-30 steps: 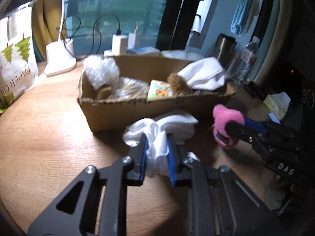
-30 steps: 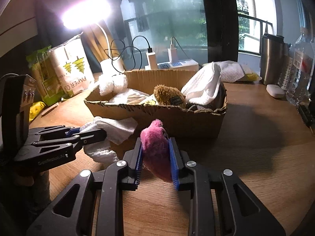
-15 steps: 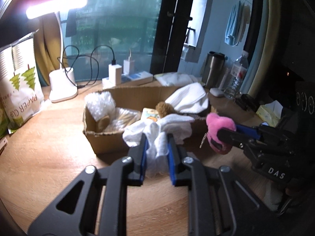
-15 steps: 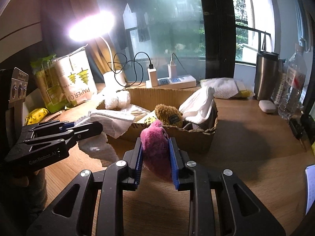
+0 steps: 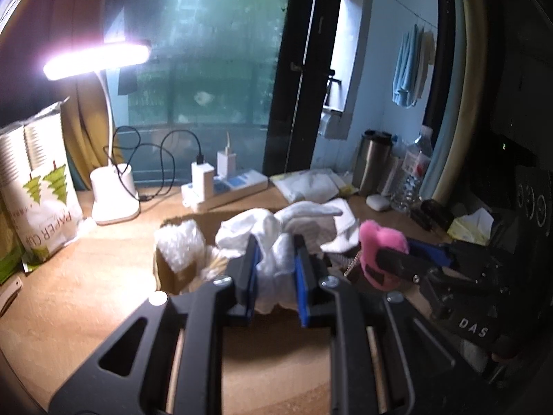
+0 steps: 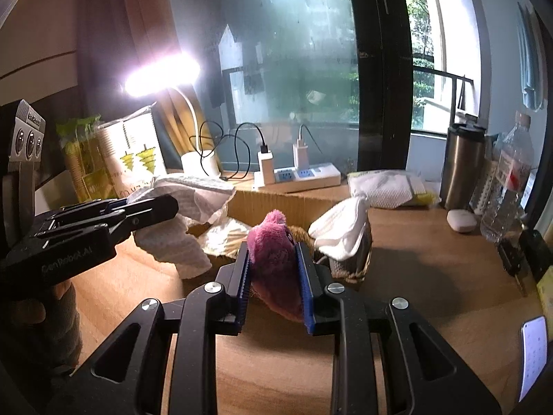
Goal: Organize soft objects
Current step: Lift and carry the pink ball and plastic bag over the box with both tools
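Observation:
My left gripper [image 5: 274,263] is shut on a white cloth [image 5: 273,242] and holds it up over the near side of the cardboard box [image 5: 166,273]; the cloth also shows in the right wrist view [image 6: 183,214]. My right gripper [image 6: 273,263] is shut on a pink plush toy [image 6: 274,252] and holds it above the box's front edge [image 6: 287,204]; the toy also shows in the left wrist view [image 5: 380,242]. The box holds a white fluffy item [image 5: 179,242], a white sock [image 6: 342,228] and other soft things, partly hidden.
A lit desk lamp [image 5: 114,193], a power strip with chargers [image 6: 297,176], a paper cup bag [image 5: 45,186], a steel tumbler [image 6: 465,166], a water bottle [image 6: 508,180] and a white packet [image 6: 387,186] stand around the wooden table [image 6: 432,259]. A phone [image 6: 534,352] lies at the right.
Both grippers have risen from table level with their loads, the cloth lifted off the table. The box now sits lower and farther in both views.

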Demonstrator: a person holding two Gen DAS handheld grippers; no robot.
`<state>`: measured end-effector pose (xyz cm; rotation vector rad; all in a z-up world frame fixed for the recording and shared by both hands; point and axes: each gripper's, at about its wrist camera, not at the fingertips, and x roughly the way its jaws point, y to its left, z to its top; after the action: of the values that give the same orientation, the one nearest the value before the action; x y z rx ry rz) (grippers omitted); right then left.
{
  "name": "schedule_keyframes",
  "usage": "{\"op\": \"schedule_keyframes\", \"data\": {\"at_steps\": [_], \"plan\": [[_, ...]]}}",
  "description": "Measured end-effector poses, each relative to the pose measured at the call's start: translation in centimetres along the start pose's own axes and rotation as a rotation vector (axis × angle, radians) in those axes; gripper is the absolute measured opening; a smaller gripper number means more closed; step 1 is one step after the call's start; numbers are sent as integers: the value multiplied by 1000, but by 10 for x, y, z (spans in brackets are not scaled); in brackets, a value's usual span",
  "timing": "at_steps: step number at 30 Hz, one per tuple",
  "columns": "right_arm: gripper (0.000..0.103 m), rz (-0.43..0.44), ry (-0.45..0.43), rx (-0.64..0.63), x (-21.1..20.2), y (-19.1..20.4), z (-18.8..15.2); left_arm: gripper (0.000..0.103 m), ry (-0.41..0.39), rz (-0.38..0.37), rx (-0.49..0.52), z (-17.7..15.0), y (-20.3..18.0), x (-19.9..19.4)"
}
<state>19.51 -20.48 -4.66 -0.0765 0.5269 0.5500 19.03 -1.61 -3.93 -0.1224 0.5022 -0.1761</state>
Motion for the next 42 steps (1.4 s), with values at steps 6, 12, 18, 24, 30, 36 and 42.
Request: {"op": "schedule_keyframes", "data": {"at_steps": [6, 12, 18, 24, 30, 36, 42], "plan": [[26, -17, -19, -19, 6, -3, 12, 18, -36, 1, 6, 13, 0, 4], [26, -41, -43, -23, 9, -11, 24, 18, -81, 10, -20, 22, 7, 11], [26, -75, -58, -31, 15, -13, 31, 18, -77, 10, -28, 23, 13, 23], [26, -106, -59, -50, 28, -10, 30, 18, -58, 10, -40, 21, 16, 38], [26, -96, -22, -52, 51, -11, 26, 18, -23, 18, -58, 15, 23, 57], [26, -101, 23, -55, 76, -12, 17, 18, 25, 19, -68, 6, 28, 77], [26, -95, 74, -52, 97, -13, 6, 18, 73, 28, -77, -4, 31, 95]]}}
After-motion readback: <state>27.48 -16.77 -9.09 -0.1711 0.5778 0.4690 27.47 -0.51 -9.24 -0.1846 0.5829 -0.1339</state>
